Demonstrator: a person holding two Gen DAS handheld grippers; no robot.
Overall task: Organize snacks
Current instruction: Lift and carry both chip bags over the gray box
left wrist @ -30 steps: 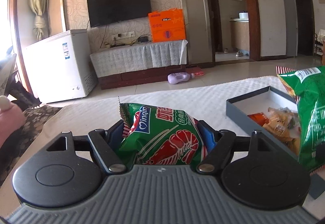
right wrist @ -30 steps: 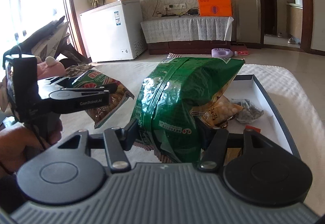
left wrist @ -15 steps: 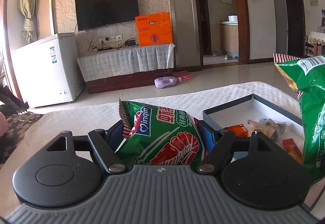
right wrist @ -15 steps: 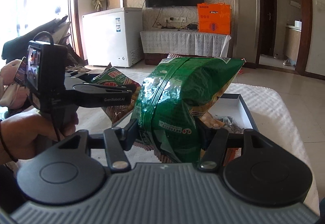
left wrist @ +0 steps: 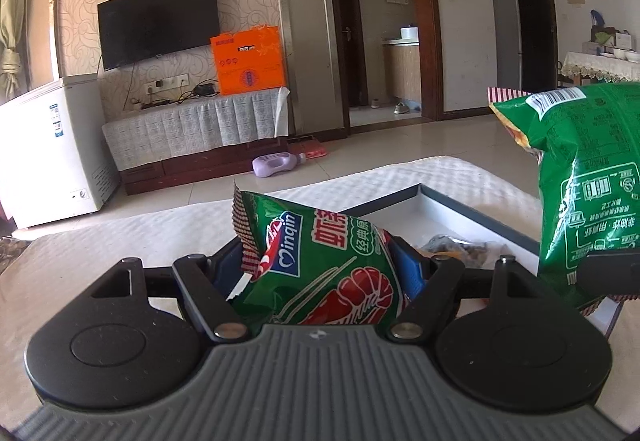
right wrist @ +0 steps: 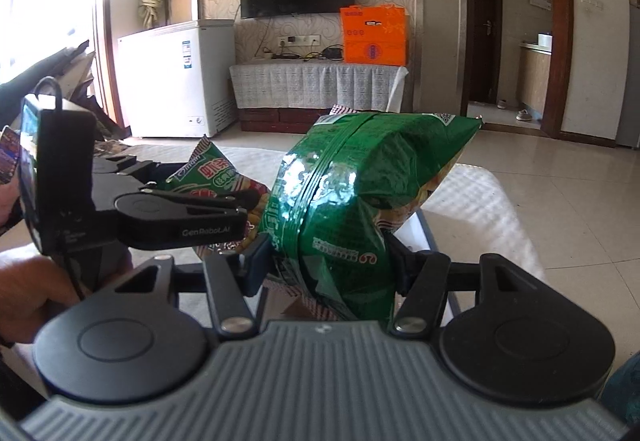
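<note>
Two green snack bags are held in the air, one in each handheld gripper, above a white quilted table (left wrist: 132,237). Left gripper (left wrist: 320,265) pinches a shrimp-chip bag (left wrist: 320,261) by its lower end, likely so the rest hangs free for setting down. Right gripper (right wrist: 324,257) clamps a larger green bag (right wrist: 360,193) across its middle seam. Both hover near a shallow grey-walled box (left wrist: 472,213) already holding a few small wrapped snacks (left wrist: 456,249), probably the place where these bags belong.
</note>
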